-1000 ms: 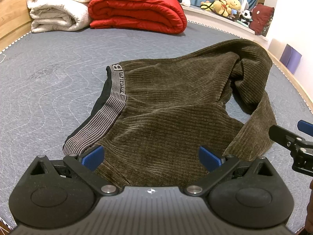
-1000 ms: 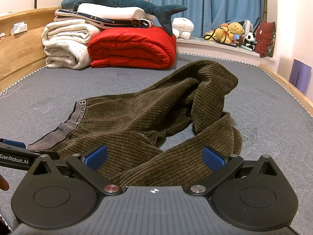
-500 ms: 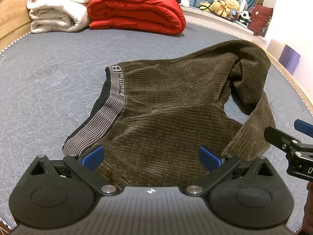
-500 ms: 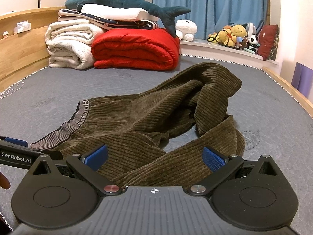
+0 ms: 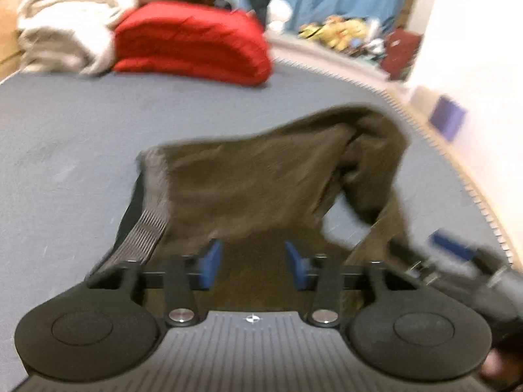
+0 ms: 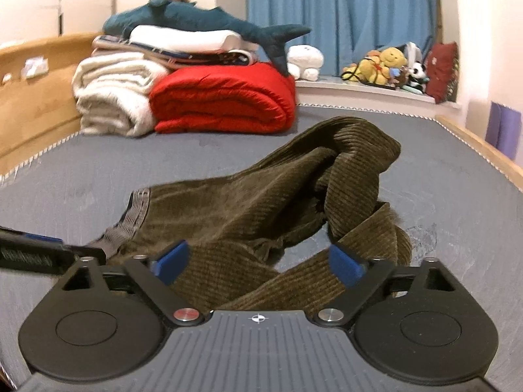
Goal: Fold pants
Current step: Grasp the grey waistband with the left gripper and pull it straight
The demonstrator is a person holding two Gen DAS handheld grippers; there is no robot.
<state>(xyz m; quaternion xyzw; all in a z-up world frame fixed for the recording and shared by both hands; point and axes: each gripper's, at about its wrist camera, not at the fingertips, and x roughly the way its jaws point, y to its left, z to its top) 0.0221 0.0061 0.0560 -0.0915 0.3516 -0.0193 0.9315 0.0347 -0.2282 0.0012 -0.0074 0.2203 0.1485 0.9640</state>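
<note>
Left wrist view is blurred, but I can make out the brown corduroy pants (image 5: pixel 255 183) lying rumpled on the grey mattress (image 5: pixel 65 150), waistband (image 5: pixel 147 228) toward the left, 1 leg bunched up on the far right side. My left gripper (image 5: pixel 253 261) has just been closing; its 2 blue pads now stand narrow with pants cloth between them near the waistband end, though I cannot tell whether they press on it. Right wrist view shows my right gripper (image 6: pixel 258 263) with jaws that have also just been closing yet stand wide, the near leg of the pants (image 6: pixel 261 196) lying between the pads (image 6: pixel 345 264) without being pinched. From there the left gripper (image 6: pixel 32 254) sits just left of the waistband (image 6: pixel 137 212). Beyond the pants, at the far end of the mattress (image 6: pixel 81 179), I see a folded red quilt (image 6: pixel 225 101), with cream blankets (image 6: pixel 111 94) touching its left side and a plush shark (image 6: pixel 202 23) lying on the stack above.
</note>
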